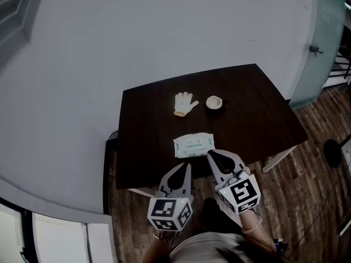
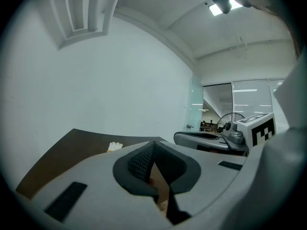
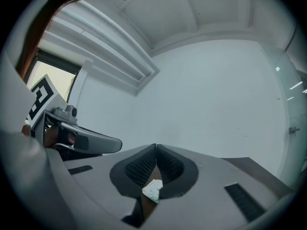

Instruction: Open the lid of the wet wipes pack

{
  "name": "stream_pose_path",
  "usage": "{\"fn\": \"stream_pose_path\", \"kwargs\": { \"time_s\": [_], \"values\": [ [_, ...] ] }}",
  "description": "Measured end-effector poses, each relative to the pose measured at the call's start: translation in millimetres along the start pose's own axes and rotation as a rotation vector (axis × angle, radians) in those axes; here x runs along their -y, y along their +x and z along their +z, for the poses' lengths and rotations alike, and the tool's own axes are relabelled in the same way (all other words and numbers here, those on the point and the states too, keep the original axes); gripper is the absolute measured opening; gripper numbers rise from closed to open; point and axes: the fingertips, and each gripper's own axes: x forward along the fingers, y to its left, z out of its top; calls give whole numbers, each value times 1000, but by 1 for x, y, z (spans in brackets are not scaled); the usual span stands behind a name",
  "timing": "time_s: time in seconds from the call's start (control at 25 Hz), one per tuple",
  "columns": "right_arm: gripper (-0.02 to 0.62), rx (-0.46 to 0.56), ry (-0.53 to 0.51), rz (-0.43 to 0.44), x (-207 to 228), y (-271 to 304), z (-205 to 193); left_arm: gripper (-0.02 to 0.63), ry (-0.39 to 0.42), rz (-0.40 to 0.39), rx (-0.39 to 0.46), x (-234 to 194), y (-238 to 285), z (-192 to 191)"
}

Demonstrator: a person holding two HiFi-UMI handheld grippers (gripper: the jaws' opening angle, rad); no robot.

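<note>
The wet wipes pack, white with green print, lies flat near the front edge of the dark table. Both grippers hover at that front edge, pointing towards the pack. My left gripper is shut with nothing in it, just short of the pack's front left. Shut and empty too, my right gripper has its tips close to the pack's right front corner. In the right gripper view a corner of the pack shows below the closed pads. The left gripper view shows its pads pressed together.
A white glove and a small cup sit farther back on the table. The glove also shows in the left gripper view. A pale wall curves behind the table. Wood floor and a glass door lie to the right.
</note>
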Motion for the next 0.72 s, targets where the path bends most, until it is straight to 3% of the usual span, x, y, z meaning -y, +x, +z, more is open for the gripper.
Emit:
{"fn": "stream_pose_path", "kwargs": {
  "time_s": [0.72],
  "values": [
    [35, -122, -94, 185, 58, 111, -54, 14, -85, 60, -99, -63, 120, -46]
  ]
}}
